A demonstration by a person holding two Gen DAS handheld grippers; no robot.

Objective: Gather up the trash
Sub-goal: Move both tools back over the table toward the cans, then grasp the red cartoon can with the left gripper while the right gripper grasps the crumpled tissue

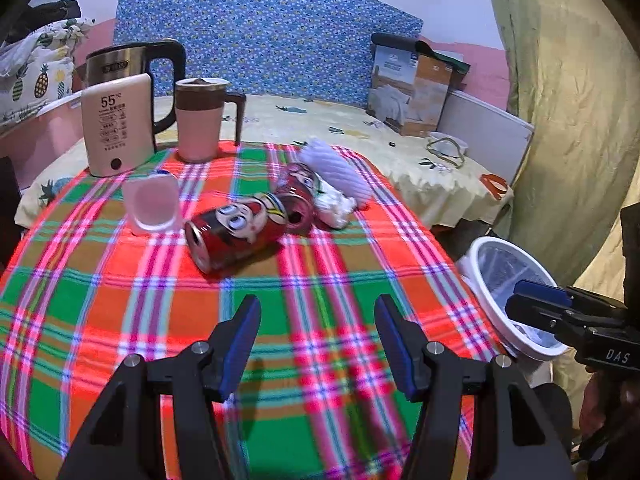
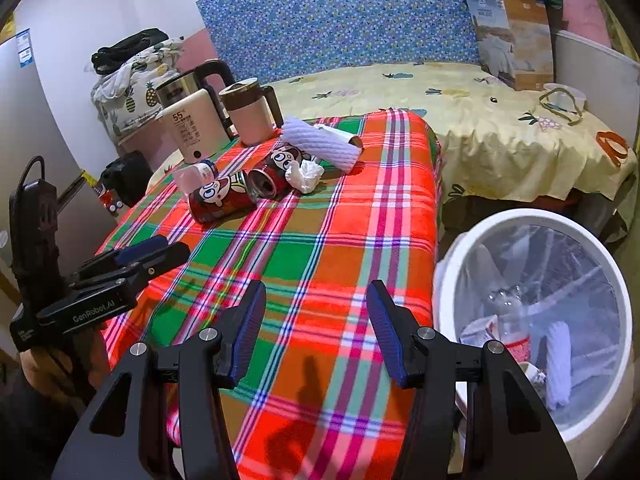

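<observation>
Two red soda cans lie on their sides on the plaid cloth: the near can (image 1: 236,230) (image 2: 222,197) and the far can (image 1: 296,200) (image 2: 276,172). Beside the far can sit a crumpled white tissue (image 1: 334,206) (image 2: 306,174) and a white foam sleeve (image 1: 338,168) (image 2: 320,142). A clear plastic bottle (image 1: 151,204) (image 2: 196,174) lies to the left. My left gripper (image 1: 318,336) (image 2: 156,250) hovers open and empty, well short of the cans. My right gripper (image 2: 316,322) (image 1: 520,296) hangs open and empty over the table's near right, next to the white bin (image 2: 600,264) (image 1: 478,260).
A cream warmer box (image 1: 116,128), steel kettle (image 1: 116,62) and pink mug (image 1: 200,120) stand at the table's far left. The bin holds a clear liner with a bottle and wrappers. Behind is a bed with yellow sheet (image 2: 480,120), a cardboard box (image 2: 516,36) and orange scissors (image 2: 610,144).
</observation>
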